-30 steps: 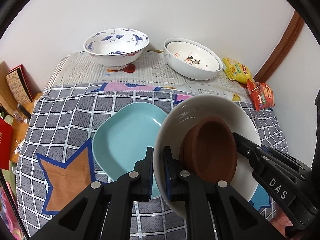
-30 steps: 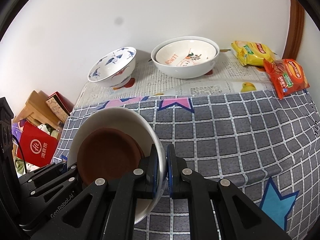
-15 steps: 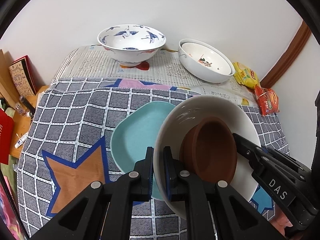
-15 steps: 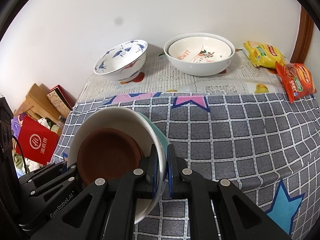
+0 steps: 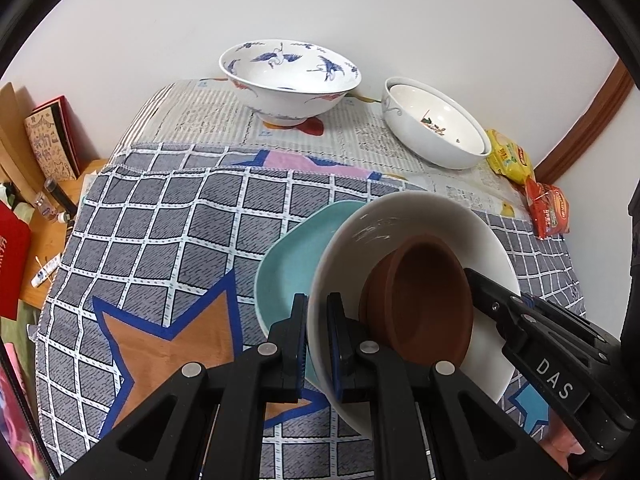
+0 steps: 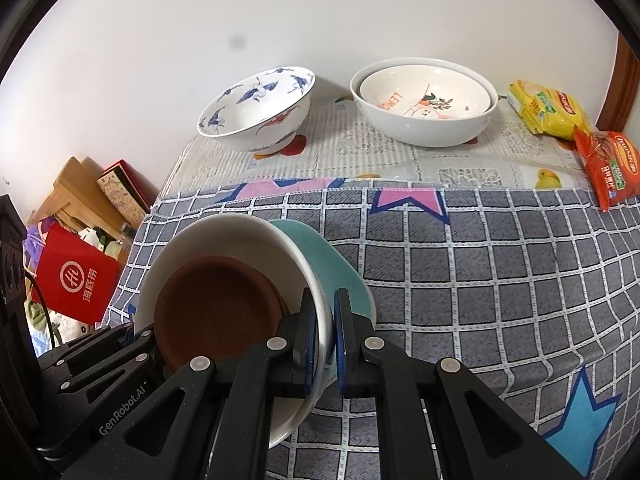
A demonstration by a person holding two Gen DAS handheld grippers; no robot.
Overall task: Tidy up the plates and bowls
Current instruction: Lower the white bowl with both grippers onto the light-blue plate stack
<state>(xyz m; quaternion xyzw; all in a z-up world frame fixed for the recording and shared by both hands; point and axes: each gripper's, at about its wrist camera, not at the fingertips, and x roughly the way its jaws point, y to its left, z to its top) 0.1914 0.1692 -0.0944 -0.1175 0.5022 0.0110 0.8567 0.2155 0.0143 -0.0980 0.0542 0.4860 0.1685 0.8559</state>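
A white plate (image 5: 408, 216) with a brown dish (image 5: 424, 300) inside it hangs over the teal plate (image 5: 288, 272) that lies on the checked cloth. My left gripper (image 5: 318, 340) is shut on the white plate's left rim, and my right gripper (image 6: 325, 336) is shut on its right rim. In the right wrist view the white plate (image 6: 224, 236) holds the brown dish (image 6: 216, 312), and the teal plate (image 6: 332, 268) pokes out from behind it. At the back stand a blue-bird bowl (image 5: 290, 80) and two nested white bowls (image 5: 436, 128).
Yellow and red snack packets (image 6: 576, 132) lie at the table's back right corner by a wooden door frame. The checked cloth (image 6: 500, 264) covers the near table, newspaper the far part. Off the left edge are a red bag (image 6: 76, 280) and books (image 5: 48, 140).
Both grippers carried the white plate with the brown dish leftwards and a little lower, so it now overlaps more of the teal plate. The back bowls shifted right in both views.
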